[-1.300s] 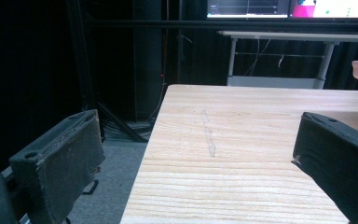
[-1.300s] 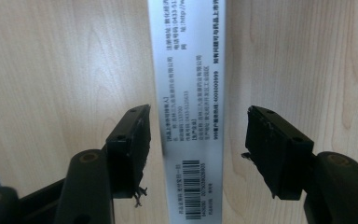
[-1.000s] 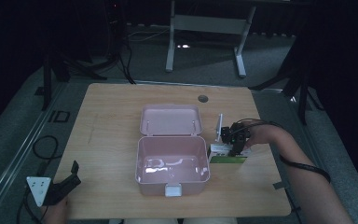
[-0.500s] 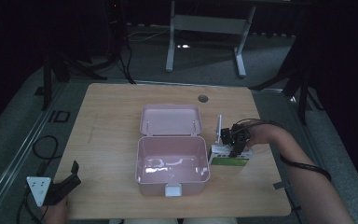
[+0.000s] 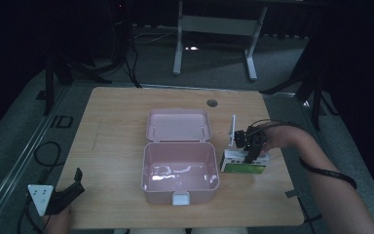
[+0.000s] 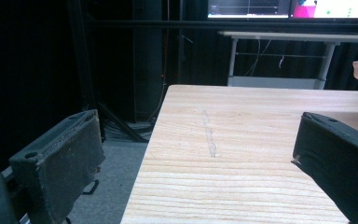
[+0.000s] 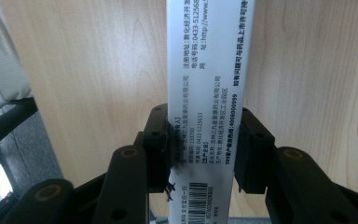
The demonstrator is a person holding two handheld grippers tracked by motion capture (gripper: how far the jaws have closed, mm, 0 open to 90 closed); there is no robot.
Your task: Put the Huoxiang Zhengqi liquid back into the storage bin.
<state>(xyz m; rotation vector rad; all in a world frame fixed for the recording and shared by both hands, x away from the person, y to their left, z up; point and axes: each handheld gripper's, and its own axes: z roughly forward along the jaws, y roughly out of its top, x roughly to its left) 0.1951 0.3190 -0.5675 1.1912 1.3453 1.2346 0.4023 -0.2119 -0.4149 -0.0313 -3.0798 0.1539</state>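
Here, right forearm reaching in from the lower right of the high view, wrist bent inward, right gripper [image 5: 248, 152] pointing down onto a white-and-green carton [image 5: 243, 163] lying on the table [image 5: 117, 126] just right of the box [image 5: 180, 173]. Jaws clamped on the carton's 2 long sides, seen close in the right gripper view [image 7: 204, 140]; pads pressed against its white printed face [image 7: 209, 70].

Left gripper [image 5: 70, 192] low at the table's near-left corner, held by a hand cut off by the frame edge. Jaws wide apart with nothing between, bare wood showing through the gap in the left gripper view [image 6: 196, 154].

Box pink, open, hinged lid [image 5: 177, 125] laid flat behind it, white latch at the near wall.

Carton printed in small Chinese text running along its length; readable bits: "0433-5125633", "133700", "http://www", plus a barcode near the bottom. Most characters too small to make out; carton's top and bottom ends cut off. White upright strip just behind the right gripper in the high view, unclear what.
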